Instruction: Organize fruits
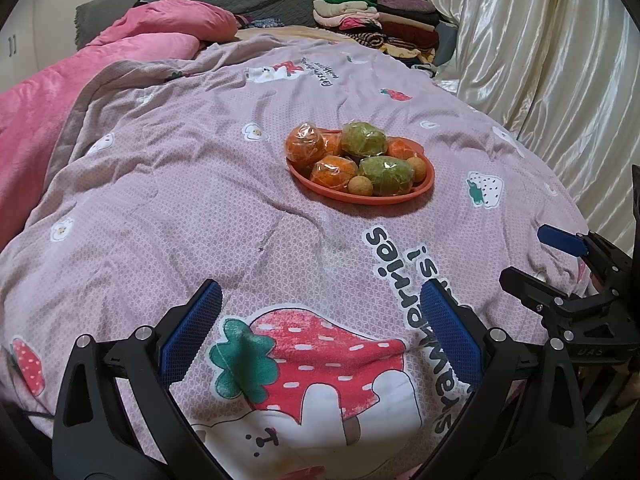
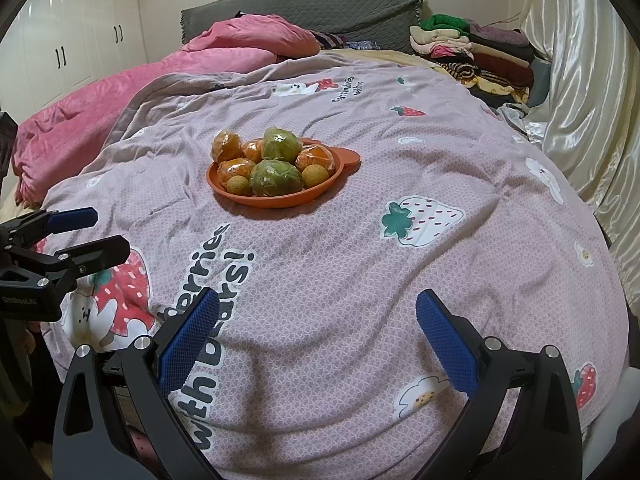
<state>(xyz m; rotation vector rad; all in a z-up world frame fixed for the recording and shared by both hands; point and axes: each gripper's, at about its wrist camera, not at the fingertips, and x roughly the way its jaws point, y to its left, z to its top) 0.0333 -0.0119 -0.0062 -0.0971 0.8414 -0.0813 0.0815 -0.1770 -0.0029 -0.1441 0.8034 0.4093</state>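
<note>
An orange oval plate (image 1: 425,190) (image 2: 280,201) sits on the bed quilt, piled with fruit: several plastic-wrapped oranges (image 1: 306,145) (image 2: 228,146), two wrapped green fruits (image 1: 386,174) (image 2: 276,178) and two small round tan fruits (image 1: 360,186) (image 2: 314,175). My left gripper (image 1: 320,300) is open and empty over the quilt, well short of the plate. My right gripper (image 2: 316,312) is open and empty too, also short of the plate. The right gripper shows at the right edge of the left view (image 1: 540,256); the left gripper shows at the left edge of the right view (image 2: 108,232).
The lilac strawberry-print quilt (image 1: 200,184) (image 2: 400,280) covers the bed. A pink blanket (image 1: 36,120) (image 2: 120,96) lies at the left. Folded clothes (image 1: 380,24) (image 2: 472,48) are stacked by the grey headboard. A cream satin curtain (image 1: 540,60) (image 2: 592,80) hangs on the right.
</note>
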